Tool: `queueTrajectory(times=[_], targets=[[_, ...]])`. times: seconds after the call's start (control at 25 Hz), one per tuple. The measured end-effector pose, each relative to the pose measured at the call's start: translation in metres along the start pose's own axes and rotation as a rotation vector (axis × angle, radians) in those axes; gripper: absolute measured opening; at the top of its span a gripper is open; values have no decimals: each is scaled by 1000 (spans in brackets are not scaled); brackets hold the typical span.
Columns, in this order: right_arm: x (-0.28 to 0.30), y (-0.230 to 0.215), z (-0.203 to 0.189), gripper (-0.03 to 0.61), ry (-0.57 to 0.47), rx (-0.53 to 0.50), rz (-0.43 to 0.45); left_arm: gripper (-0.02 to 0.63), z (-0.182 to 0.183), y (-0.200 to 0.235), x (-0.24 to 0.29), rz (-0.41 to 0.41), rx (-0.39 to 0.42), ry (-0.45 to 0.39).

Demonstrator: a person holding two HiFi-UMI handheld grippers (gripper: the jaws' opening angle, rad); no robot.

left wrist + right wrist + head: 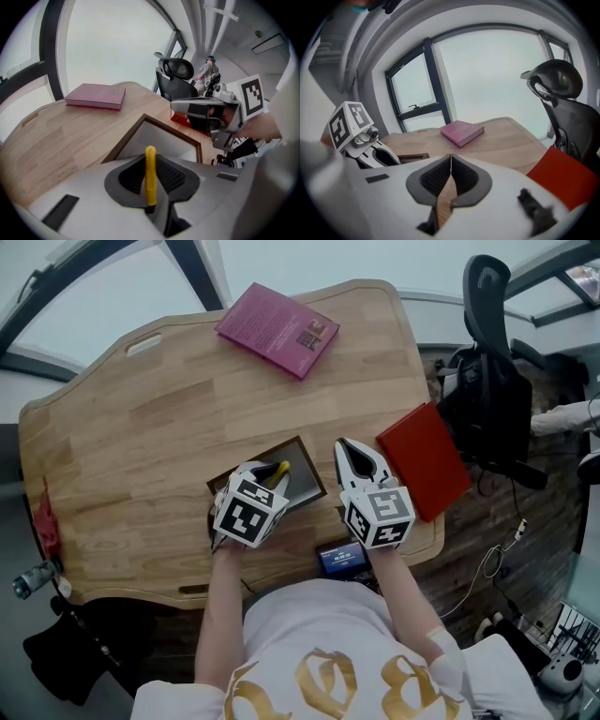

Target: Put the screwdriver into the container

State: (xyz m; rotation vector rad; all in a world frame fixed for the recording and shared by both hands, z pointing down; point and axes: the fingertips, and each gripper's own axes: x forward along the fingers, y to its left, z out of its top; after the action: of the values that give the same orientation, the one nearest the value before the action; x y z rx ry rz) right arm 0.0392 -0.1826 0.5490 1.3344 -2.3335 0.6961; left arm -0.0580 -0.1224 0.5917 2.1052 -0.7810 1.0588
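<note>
A screwdriver with a yellow handle (150,176) stands between the jaws of my left gripper (151,165), which is shut on it. Its yellow end (279,470) shows in the head view over the container (305,463), a shallow tray with a dark wooden rim (140,123) and pale inside. The left gripper (266,479) hangs over the tray's near left part and points steeply down. My right gripper (350,451) is just right of the tray, above the table, jaws shut (450,159) with nothing between them.
A magenta book (277,328) lies at the table's far side. A red book (424,460) rests at the right edge, beside a black office chair (489,362). A small device with a blue screen (341,559) sits at the near edge.
</note>
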Motion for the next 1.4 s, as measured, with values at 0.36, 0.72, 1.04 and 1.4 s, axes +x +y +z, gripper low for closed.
queueTrajectory(times=[0.36, 0.72, 1.04, 1.4], targets=[[3, -10, -9, 32, 25, 10, -10, 75, -6, -5, 13, -14, 36, 63], [7, -14, -17, 32, 45, 19, -12, 75, -14, -9, 27, -28, 58, 123], [9, -16, -23, 32, 61, 23, -14, 77, -19, -11, 32, -65, 37, 154], [10, -17, -28, 32, 70, 30, -12, 78, -24, -11, 37, -86, -2, 198]])
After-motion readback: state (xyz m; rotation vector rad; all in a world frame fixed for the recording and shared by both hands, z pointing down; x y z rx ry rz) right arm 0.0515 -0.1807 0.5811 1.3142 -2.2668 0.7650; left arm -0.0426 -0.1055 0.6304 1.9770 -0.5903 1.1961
